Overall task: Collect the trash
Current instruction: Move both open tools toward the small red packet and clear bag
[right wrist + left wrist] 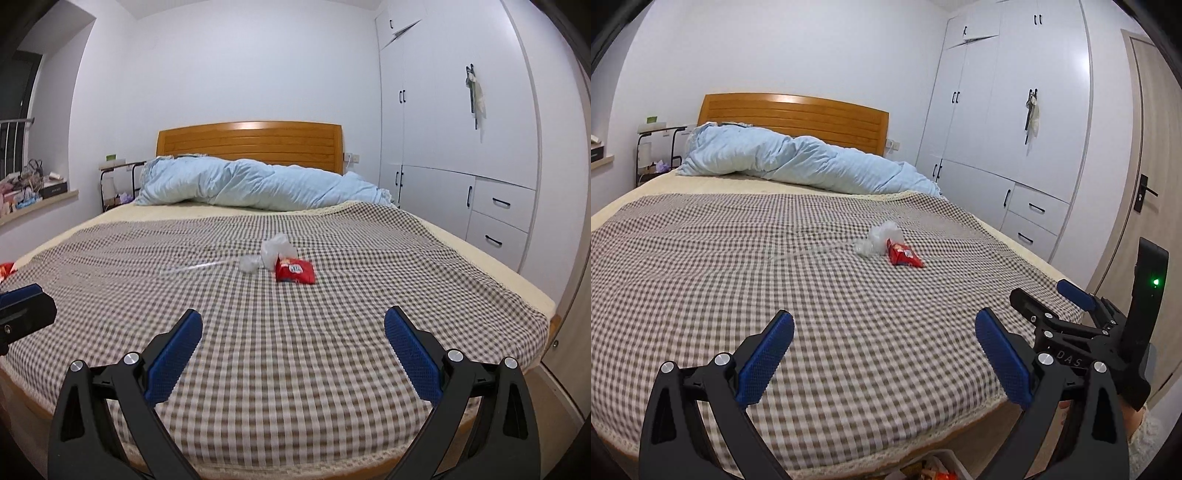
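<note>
left gripper wide | right gripper wide | red wrapper touching crumpled plastic mid-bed

You get even, cool indoor light in both views, bright on the white wall and soft on the bed, with hardly any cast shadows. A pale glare streak sits on the top of the wooden headboard, and a green indicator light glows at the right of the left wrist view. Fisheye distortion bows the wardrobe and door edges, and black vignetting fills the corners. The checked blanket smears into blur toward the bottom; the centre stays fairly sharp.
</note>
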A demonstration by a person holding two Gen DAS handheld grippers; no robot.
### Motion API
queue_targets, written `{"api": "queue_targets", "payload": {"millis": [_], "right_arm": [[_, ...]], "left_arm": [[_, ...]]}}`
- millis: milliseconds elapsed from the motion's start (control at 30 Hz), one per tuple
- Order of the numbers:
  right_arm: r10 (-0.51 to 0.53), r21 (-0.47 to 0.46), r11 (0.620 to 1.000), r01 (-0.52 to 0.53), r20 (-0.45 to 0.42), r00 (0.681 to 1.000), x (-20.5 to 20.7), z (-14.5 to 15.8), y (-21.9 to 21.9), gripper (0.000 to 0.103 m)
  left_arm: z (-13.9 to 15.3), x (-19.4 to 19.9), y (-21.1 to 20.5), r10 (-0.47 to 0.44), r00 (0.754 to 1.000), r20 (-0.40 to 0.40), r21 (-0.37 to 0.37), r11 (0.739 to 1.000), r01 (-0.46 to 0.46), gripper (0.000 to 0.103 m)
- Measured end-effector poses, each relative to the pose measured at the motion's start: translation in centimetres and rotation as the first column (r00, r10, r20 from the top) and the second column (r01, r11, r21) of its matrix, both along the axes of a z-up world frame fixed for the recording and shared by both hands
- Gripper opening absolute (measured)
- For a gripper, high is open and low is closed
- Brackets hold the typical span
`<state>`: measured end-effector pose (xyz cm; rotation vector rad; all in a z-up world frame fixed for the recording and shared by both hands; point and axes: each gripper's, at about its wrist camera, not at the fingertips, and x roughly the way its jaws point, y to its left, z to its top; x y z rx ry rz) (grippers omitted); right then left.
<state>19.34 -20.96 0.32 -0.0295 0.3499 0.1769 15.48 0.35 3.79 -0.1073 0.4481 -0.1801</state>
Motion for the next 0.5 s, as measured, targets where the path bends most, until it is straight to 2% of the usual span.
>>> {"api": "queue_targets", "payload": {"millis": [200,500], "right_arm": [[0.016,0.015,1.000,-0.016,-0.003,1.000,1.6,0.3,0.7,0.095],[-0.013,0.006,1.000,0.013,0.019,1.000,4.1,1.0,1.2,0.095]], "left_arm": [[0.3,1.2,0.2,0.006,1.000,0.006,-0.035,0.999,-0.005,0.095],[1.5,3.6,0.6,0.029,0.999,0.042,-0.079,0.997,-0.026,0.095]]}}
